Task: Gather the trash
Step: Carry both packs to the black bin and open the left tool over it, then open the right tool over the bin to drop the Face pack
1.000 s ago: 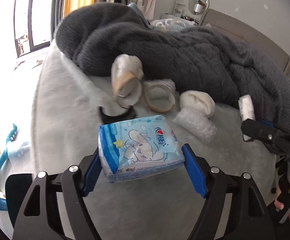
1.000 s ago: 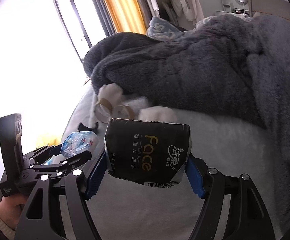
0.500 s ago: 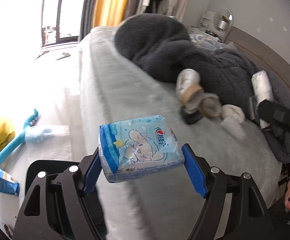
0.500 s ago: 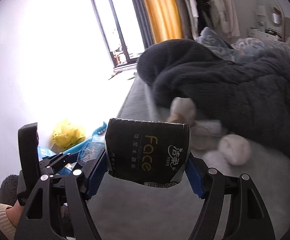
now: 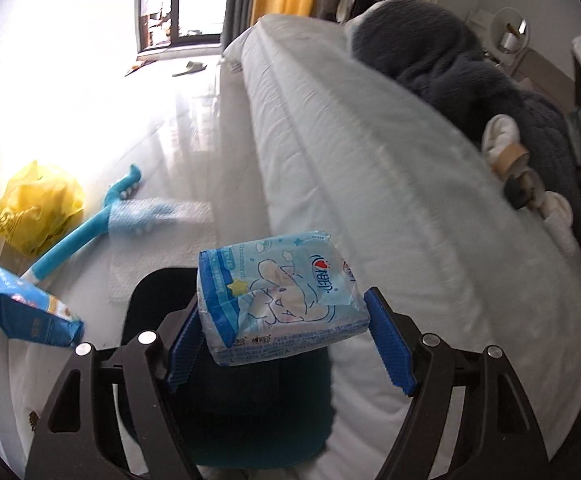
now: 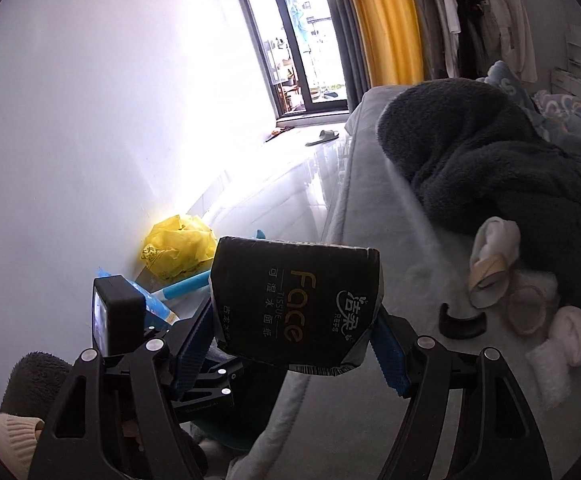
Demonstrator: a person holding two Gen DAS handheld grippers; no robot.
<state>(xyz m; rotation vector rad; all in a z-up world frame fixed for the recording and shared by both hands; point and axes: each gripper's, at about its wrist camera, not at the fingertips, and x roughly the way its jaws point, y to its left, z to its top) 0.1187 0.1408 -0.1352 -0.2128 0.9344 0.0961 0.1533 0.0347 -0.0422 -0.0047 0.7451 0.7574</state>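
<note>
Gripping a light blue tissue pack (image 5: 280, 296) between its blue pads, the left gripper (image 5: 286, 340) stands about two-thirds open, the pack filling the gap and hanging over a dark bin (image 5: 250, 400) on the floor beside the bed (image 5: 350, 140). At nine o'clock in the left wrist view lie a yellow plastic bag (image 5: 36, 204), a blue-handled brush (image 5: 86, 232) and a blue snack bag (image 5: 22, 304). The right gripper (image 6: 294, 344) is likewise partly open and clamps a black tissue pack (image 6: 294, 304) by its sides, held above the bed's edge. At three o'clock in the right wrist view, white wads and tape rolls (image 6: 502, 276) rest on the bed against a dark fleece blanket (image 6: 490, 152).
</note>
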